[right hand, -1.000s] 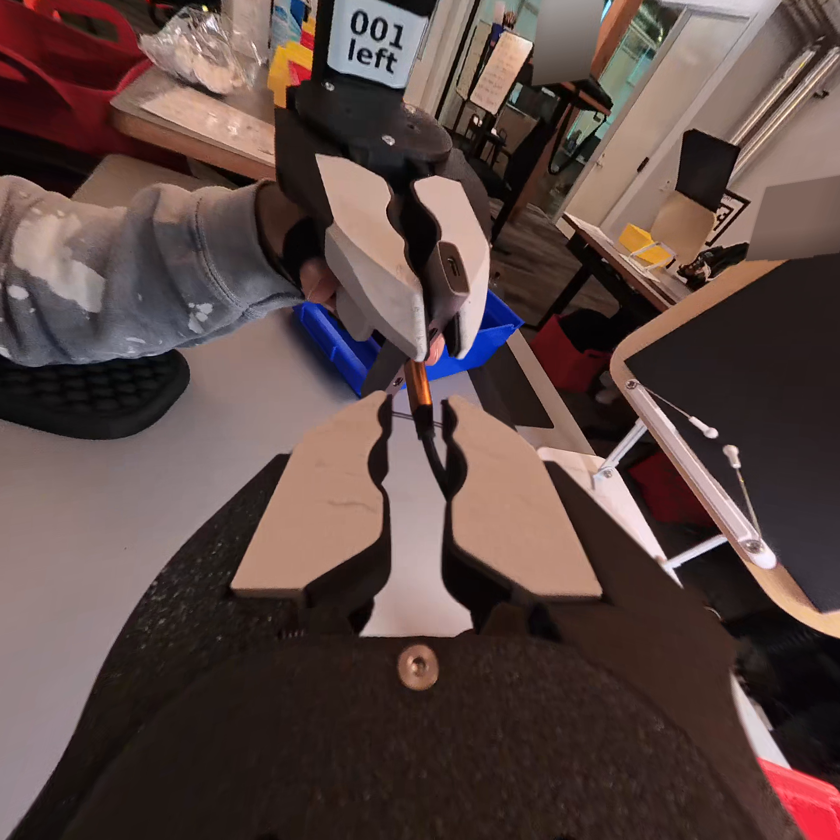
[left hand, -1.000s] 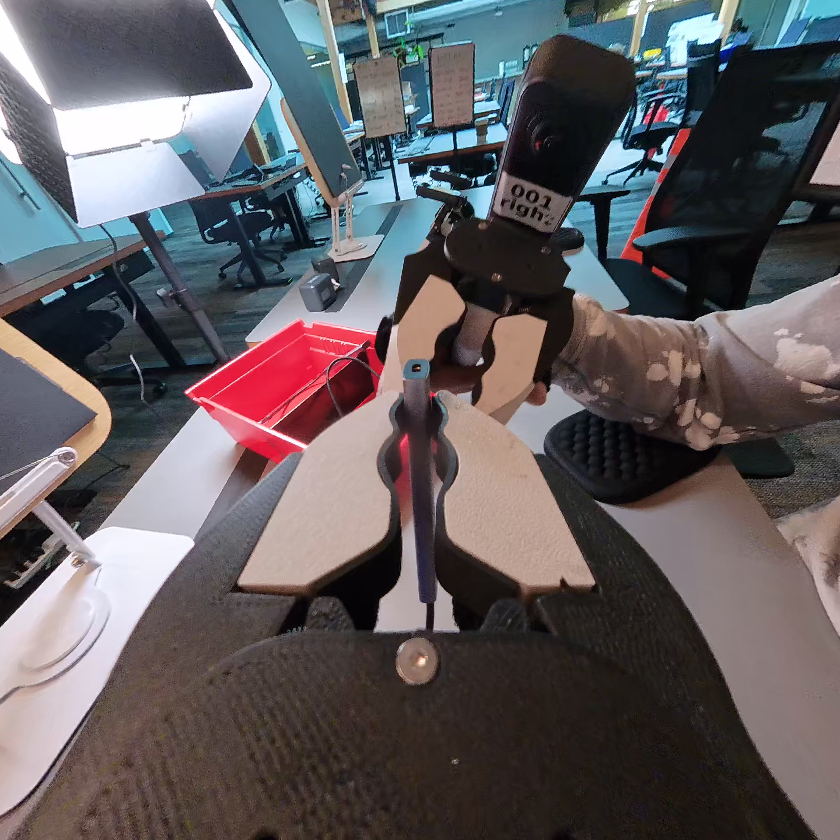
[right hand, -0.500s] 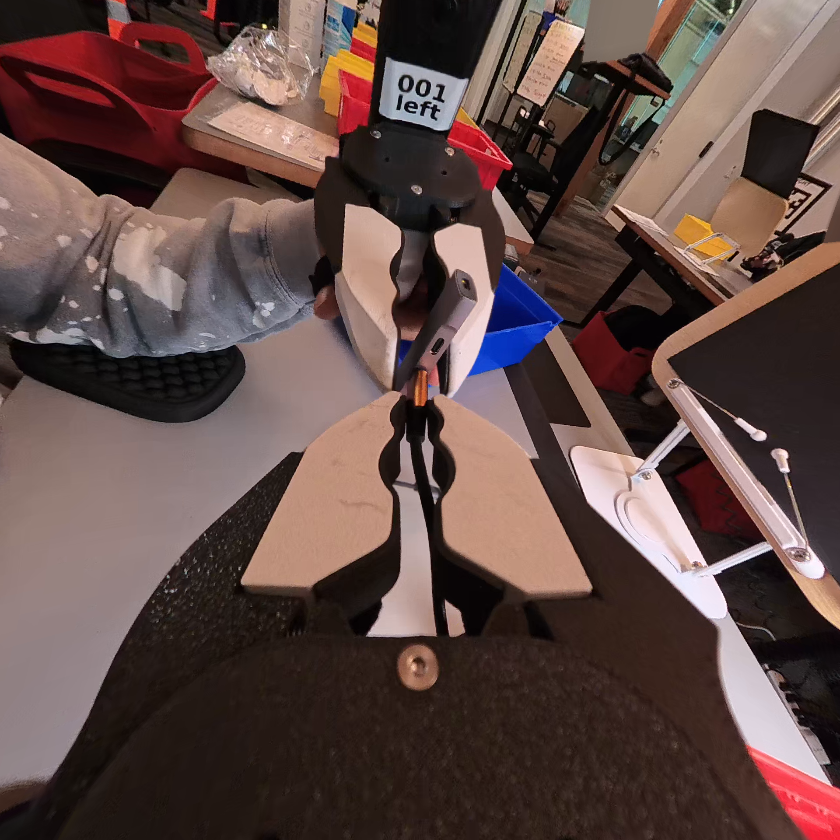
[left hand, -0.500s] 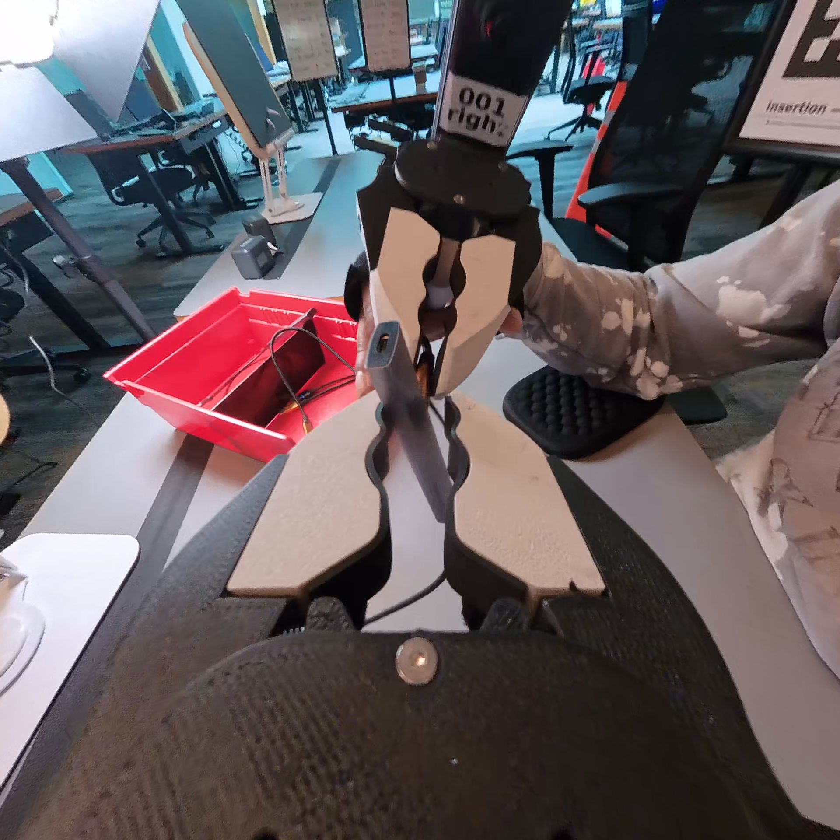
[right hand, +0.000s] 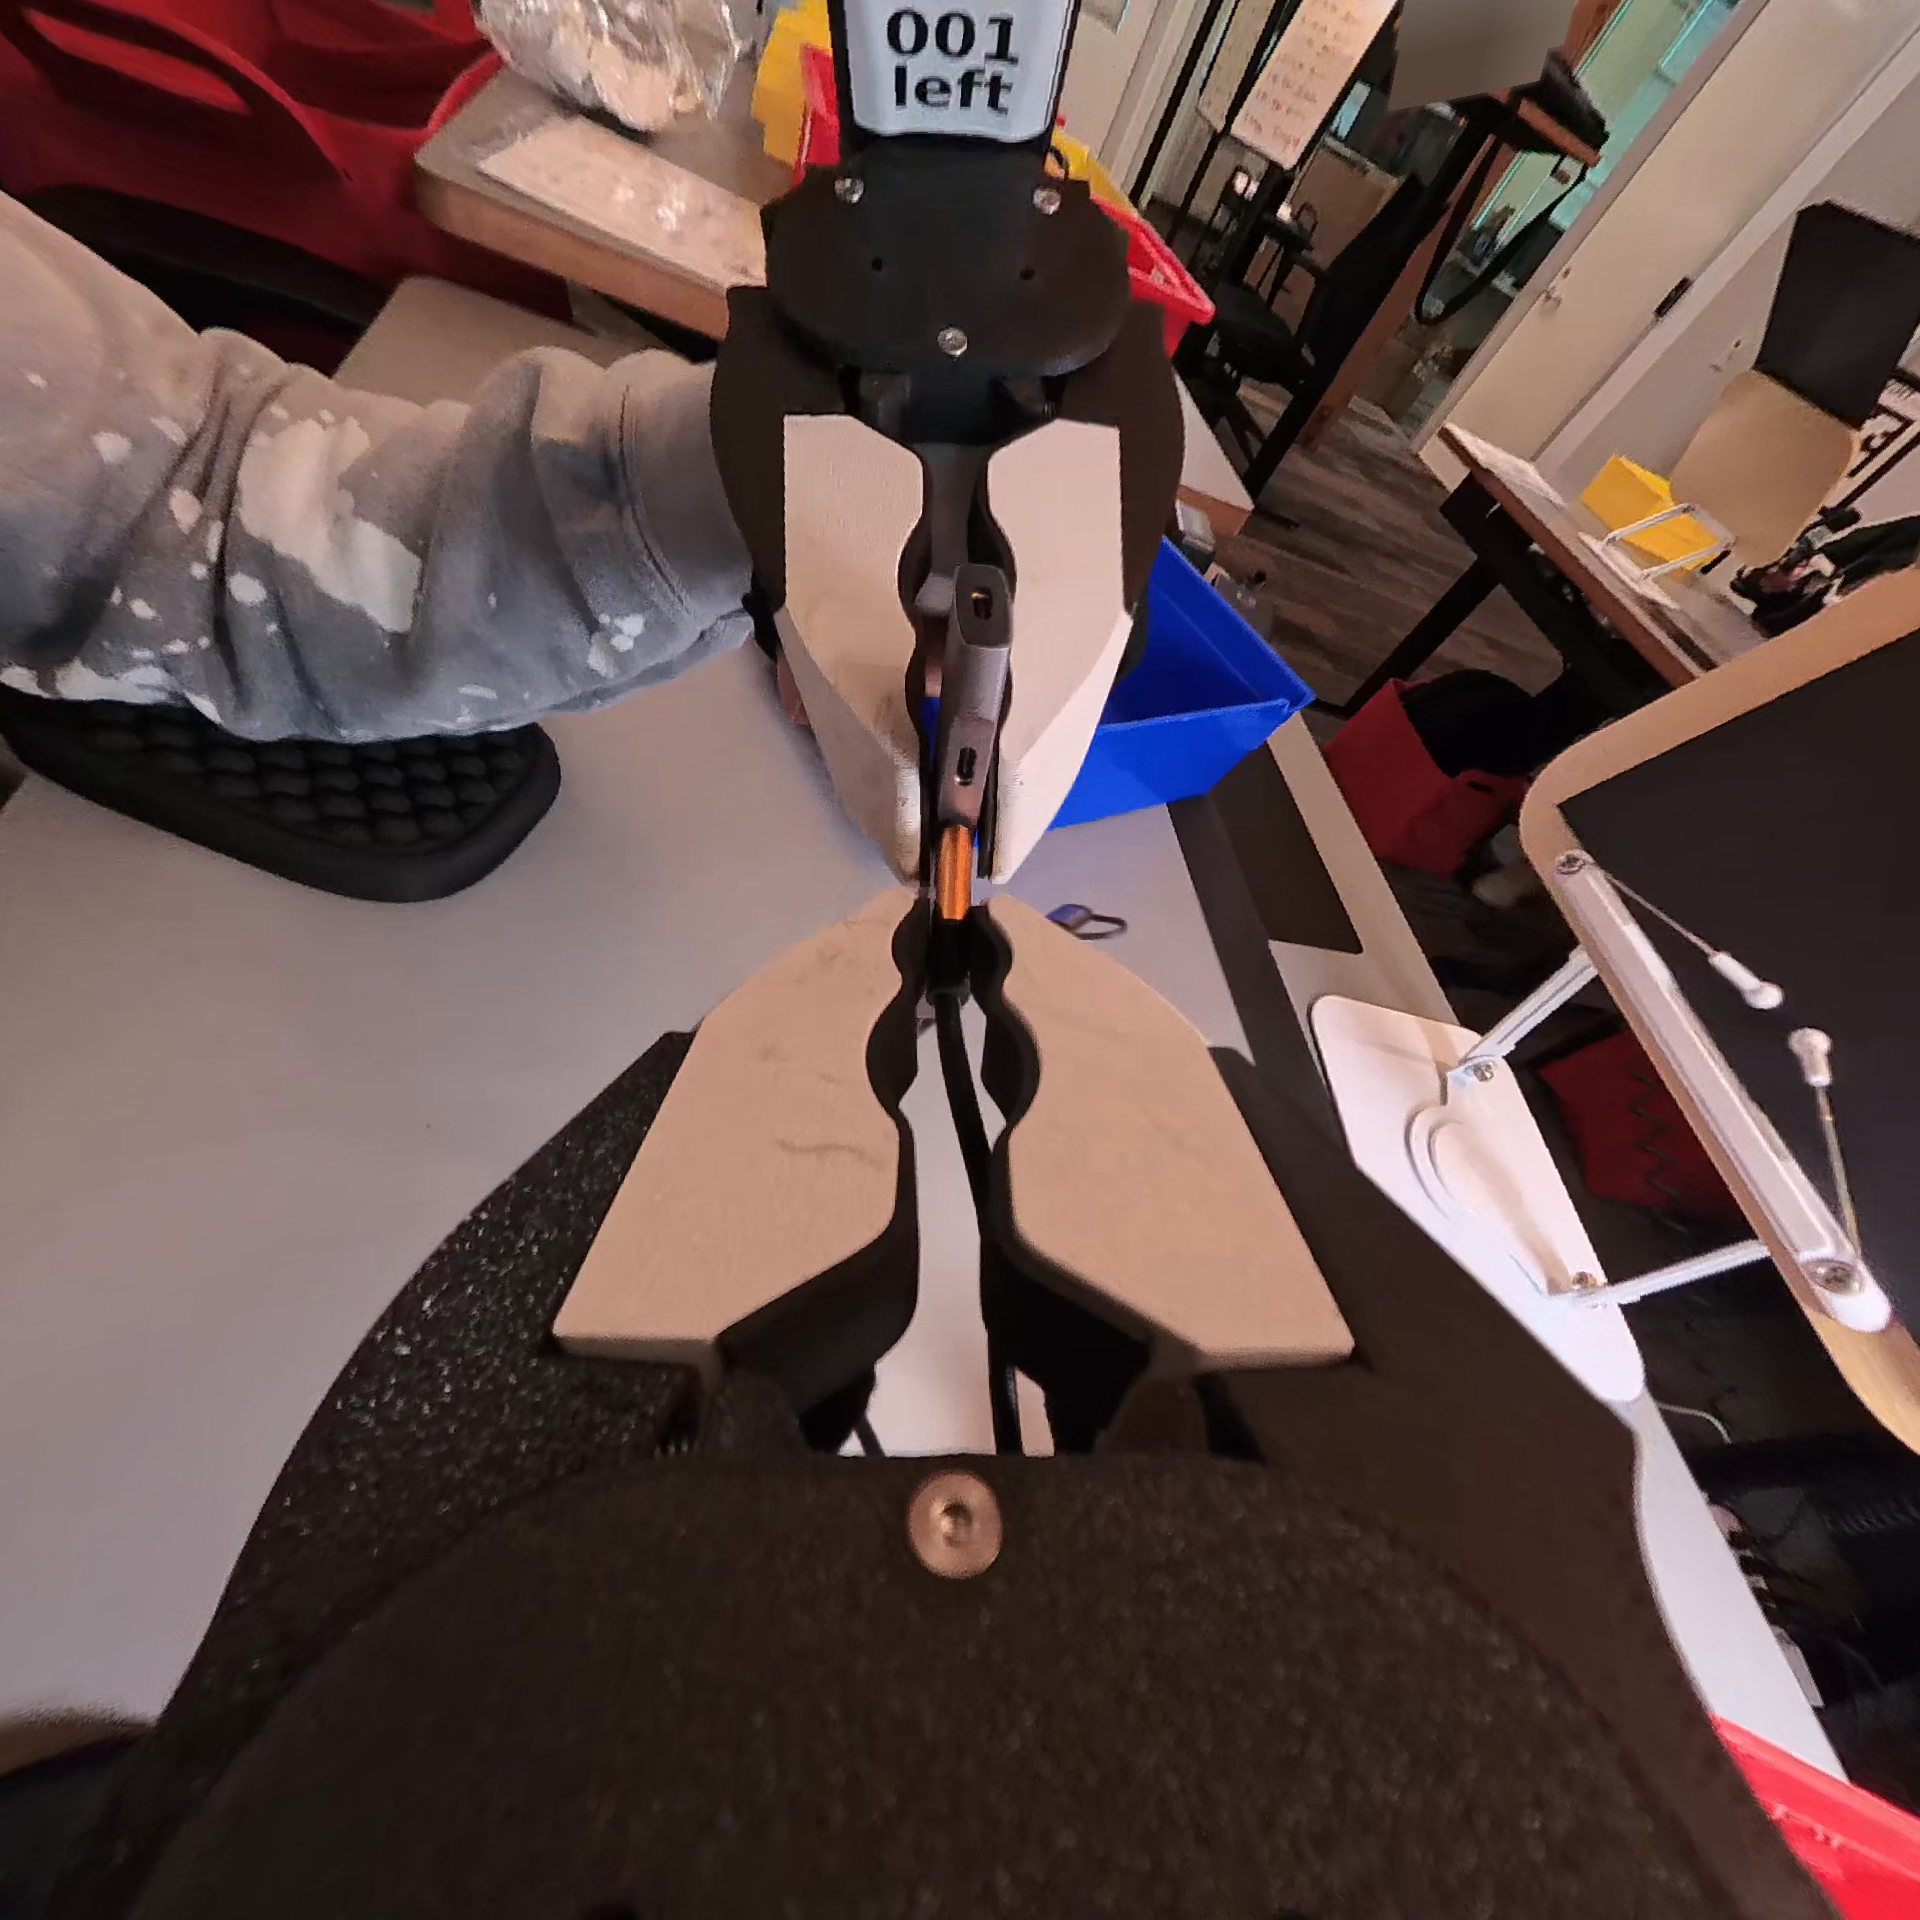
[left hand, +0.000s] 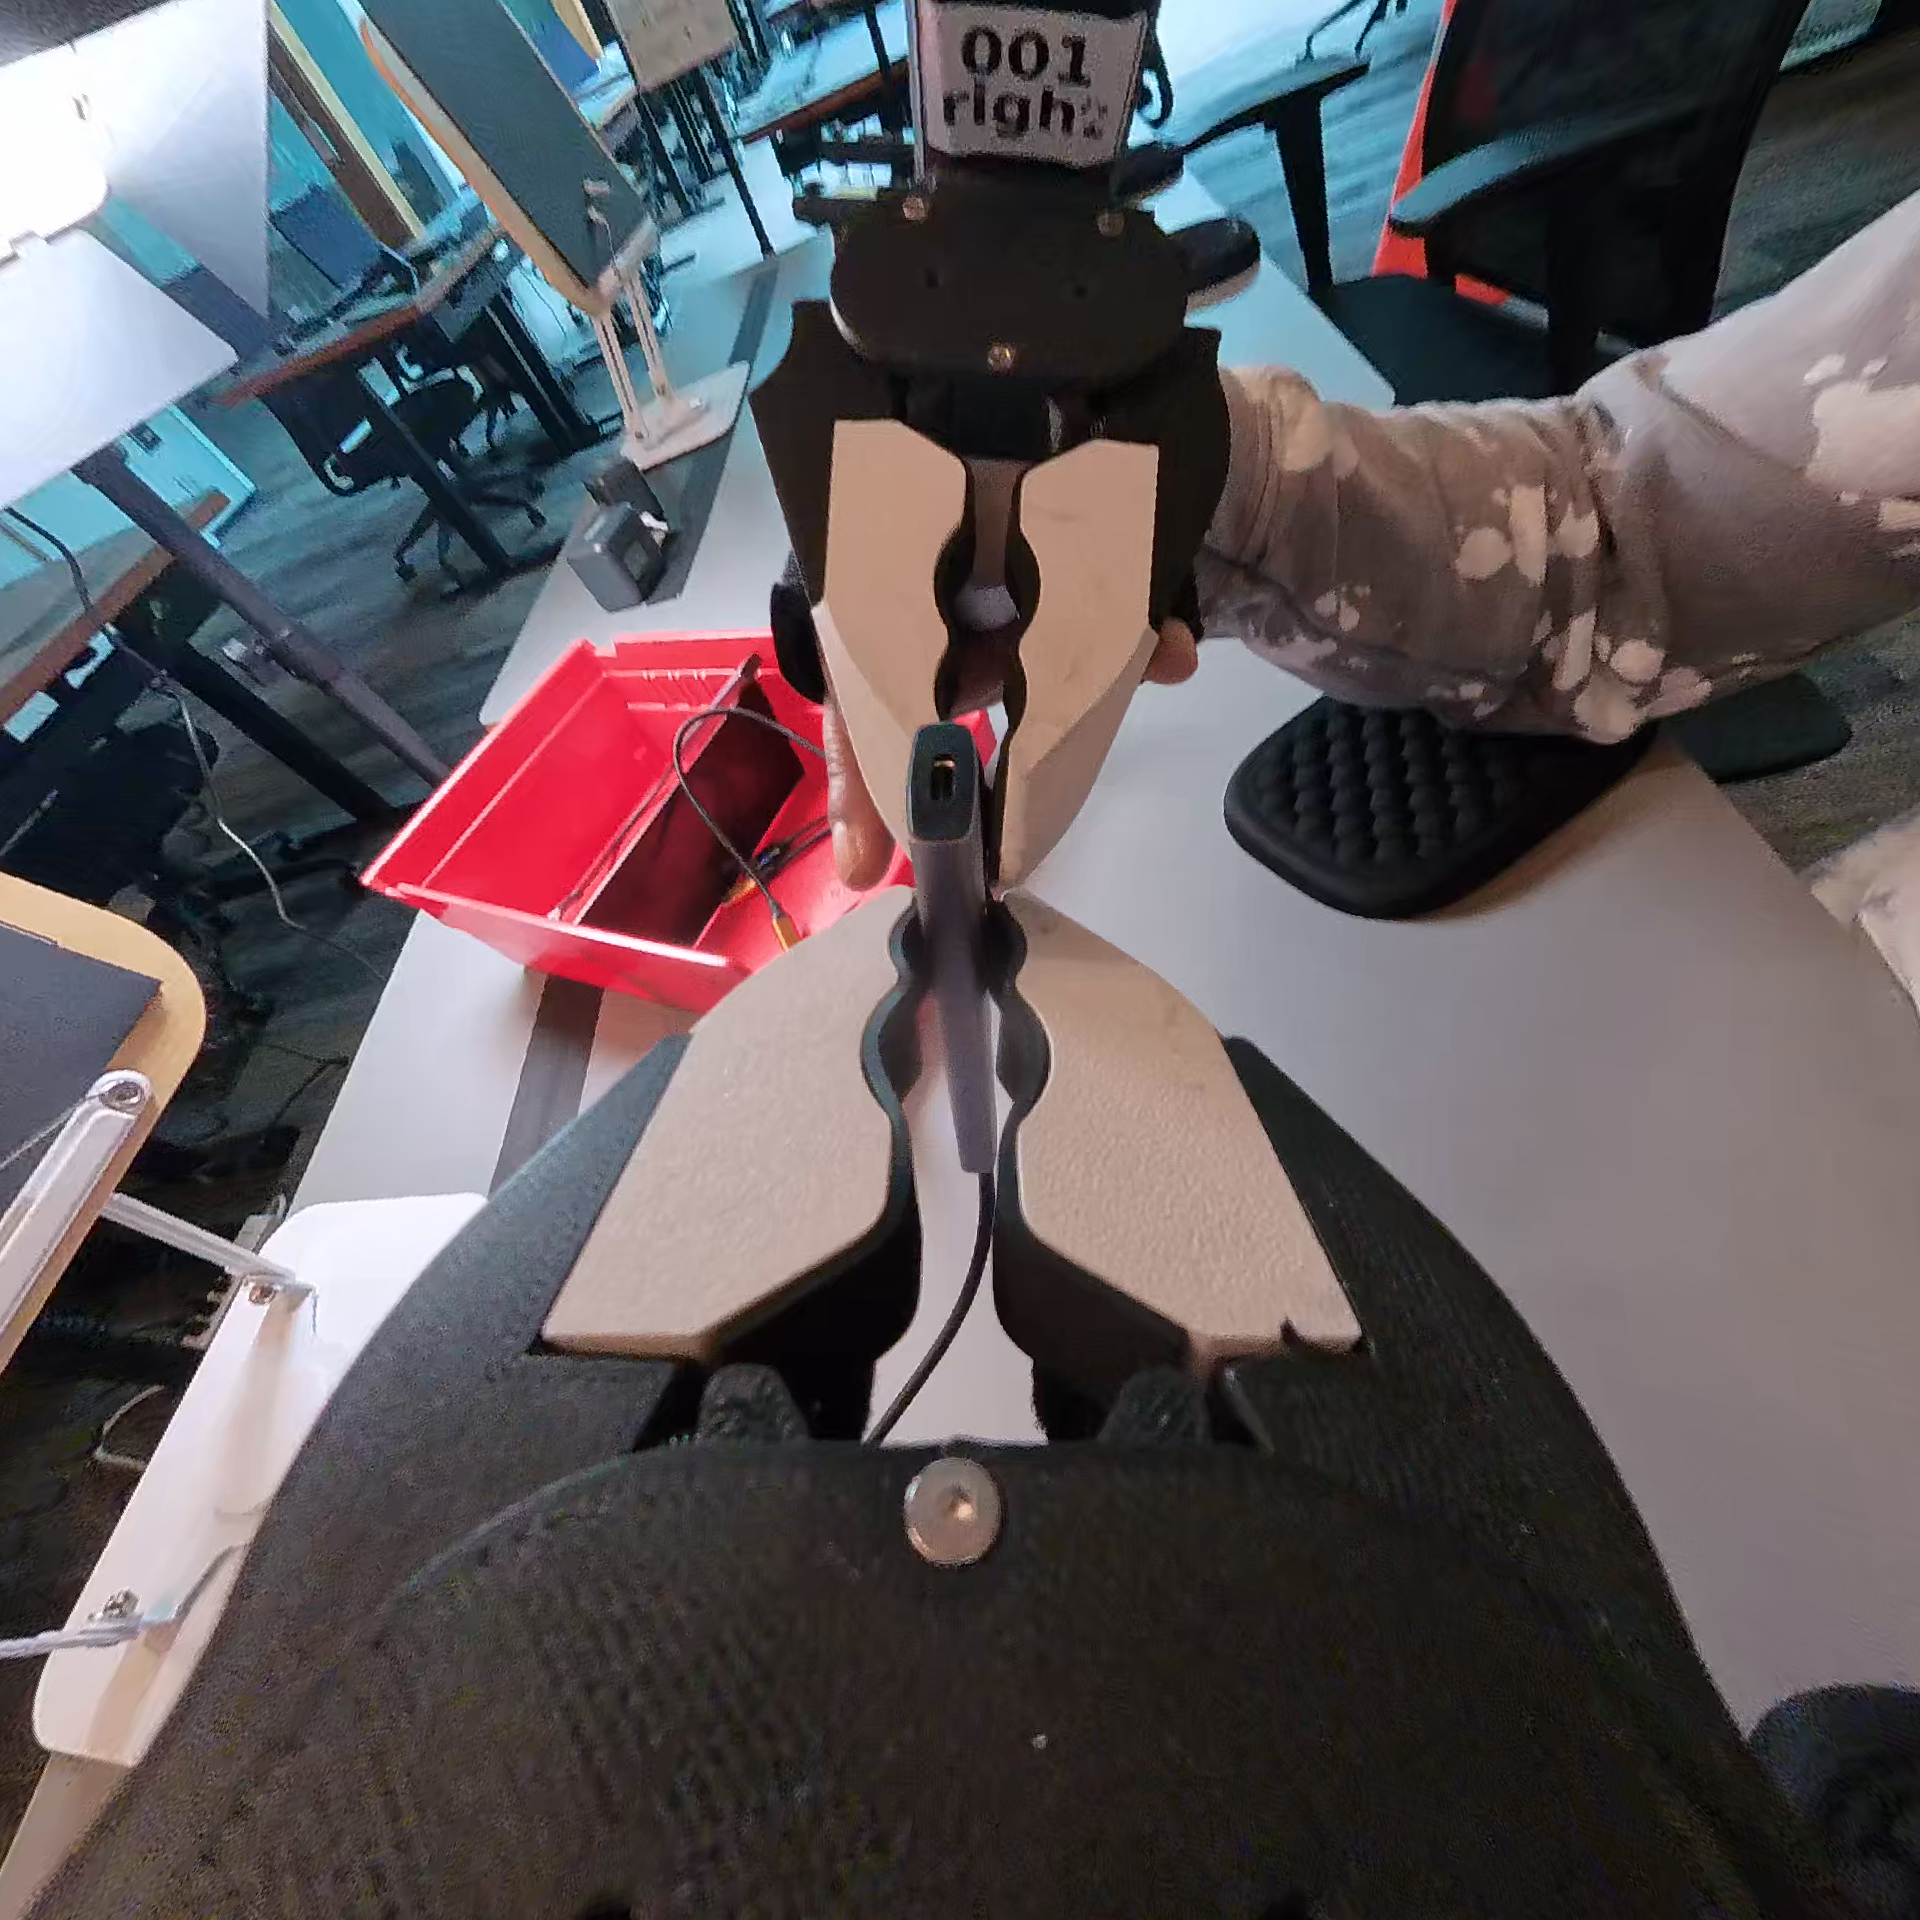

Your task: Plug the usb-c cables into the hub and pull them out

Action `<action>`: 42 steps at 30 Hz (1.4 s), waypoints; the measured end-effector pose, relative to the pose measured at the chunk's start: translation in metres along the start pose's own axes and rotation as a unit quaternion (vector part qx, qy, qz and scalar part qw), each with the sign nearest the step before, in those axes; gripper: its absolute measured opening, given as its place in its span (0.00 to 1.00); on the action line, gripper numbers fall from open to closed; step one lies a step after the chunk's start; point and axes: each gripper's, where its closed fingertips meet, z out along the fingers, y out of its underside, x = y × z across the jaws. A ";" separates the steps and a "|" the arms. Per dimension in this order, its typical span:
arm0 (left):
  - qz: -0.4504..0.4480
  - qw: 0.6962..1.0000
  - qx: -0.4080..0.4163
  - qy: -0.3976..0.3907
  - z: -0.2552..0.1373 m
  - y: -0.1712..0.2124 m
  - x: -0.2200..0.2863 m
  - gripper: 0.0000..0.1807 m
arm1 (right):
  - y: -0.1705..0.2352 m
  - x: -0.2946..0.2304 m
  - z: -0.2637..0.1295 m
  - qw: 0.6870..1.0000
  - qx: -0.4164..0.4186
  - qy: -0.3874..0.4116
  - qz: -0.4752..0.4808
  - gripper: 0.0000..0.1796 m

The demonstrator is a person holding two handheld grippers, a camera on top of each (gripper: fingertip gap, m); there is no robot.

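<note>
Hub (left hand: 948, 914): slim grey bar, held on edge above the table, one end port facing up, thin dark lead trailing from its lower end. Cable (right hand: 961, 1049): black cord with orange plug (right hand: 953, 871), plug tip meeting the hub's lower end; seating depth not visible.

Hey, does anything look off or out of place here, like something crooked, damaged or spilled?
Nothing stands out. The left gripper holds the grey hub, the right gripper holds the orange-tipped cable lined up with it, and a spare cable lies loose in the red bin. No spills or damage show.
</note>
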 end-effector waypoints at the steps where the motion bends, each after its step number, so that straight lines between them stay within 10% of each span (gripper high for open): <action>1: 0.003 1.000 -0.009 0.001 0.001 0.003 0.001 0.06 | 0.002 0.000 0.000 1.000 -0.006 -0.004 -0.001 0.04; 6: -0.003 0.997 -0.066 -0.050 -0.022 0.026 -0.020 0.06 | 0.036 0.025 -0.036 0.994 -0.090 0.053 -0.008 0.04; 10: -0.045 0.996 0.005 -0.083 -0.076 0.015 -0.034 0.05 | 0.010 0.052 -0.095 0.992 0.013 0.126 0.019 0.04; 21: -0.047 0.996 0.006 -0.077 -0.058 0.010 -0.032 0.06 | -0.023 0.112 -0.159 0.923 0.141 0.357 -0.016 0.04; 42: -0.042 0.997 0.002 -0.071 -0.055 0.010 -0.029 0.05 | 0.054 0.174 -0.188 0.789 0.173 0.590 -0.002 0.04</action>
